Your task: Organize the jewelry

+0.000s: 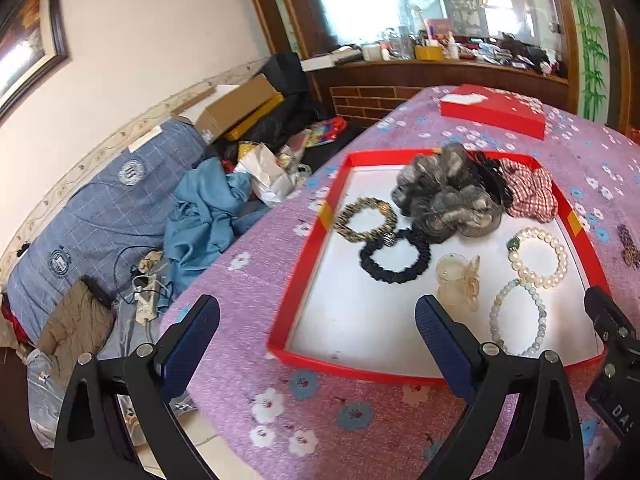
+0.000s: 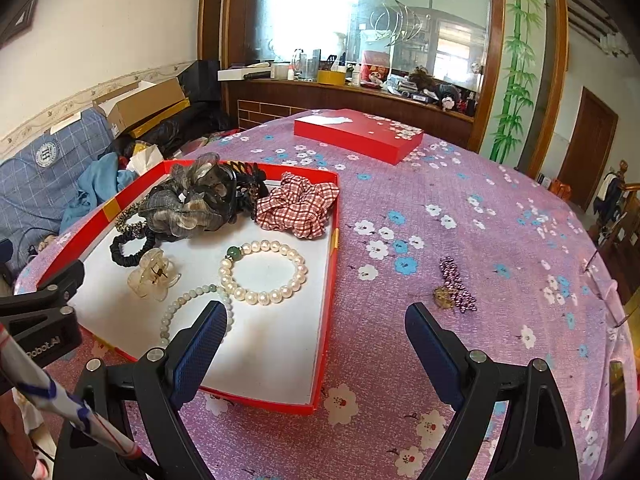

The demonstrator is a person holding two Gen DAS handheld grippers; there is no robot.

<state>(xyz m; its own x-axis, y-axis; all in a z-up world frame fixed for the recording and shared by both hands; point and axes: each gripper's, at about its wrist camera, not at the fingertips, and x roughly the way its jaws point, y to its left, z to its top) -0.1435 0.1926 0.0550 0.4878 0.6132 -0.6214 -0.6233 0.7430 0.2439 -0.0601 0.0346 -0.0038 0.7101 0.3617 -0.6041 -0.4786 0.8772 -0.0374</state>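
Observation:
A red tray (image 1: 304, 264) (image 2: 330, 280) with a white floor lies on the purple flowered tablecloth. In it are a pearl bracelet (image 1: 538, 258) (image 2: 262, 272), a pale green bead bracelet (image 1: 518, 316) (image 2: 180, 308), a clear claw clip (image 1: 458, 282) (image 2: 154, 274), a black scrunchie (image 1: 394, 260) (image 2: 130, 246), a gold-and-black bracelet (image 1: 366, 220), a grey scrunchie (image 1: 448, 192) (image 2: 192, 200) and a red checked scrunchie (image 1: 530, 190) (image 2: 298, 204). A purple beaded hair clip (image 2: 458, 284) (image 1: 628, 244) lies on the cloth right of the tray. My left gripper (image 1: 316, 344) is open at the tray's near left corner. My right gripper (image 2: 314, 344) is open over the tray's near right edge.
A closed red box (image 2: 358, 134) (image 1: 492, 110) lies further back on the table. Left of the table, a sofa (image 1: 100, 208) holds blue clothes, cardboard boxes and cables. A wooden ledge (image 2: 352, 92) crowded with bottles runs under a big mirror behind.

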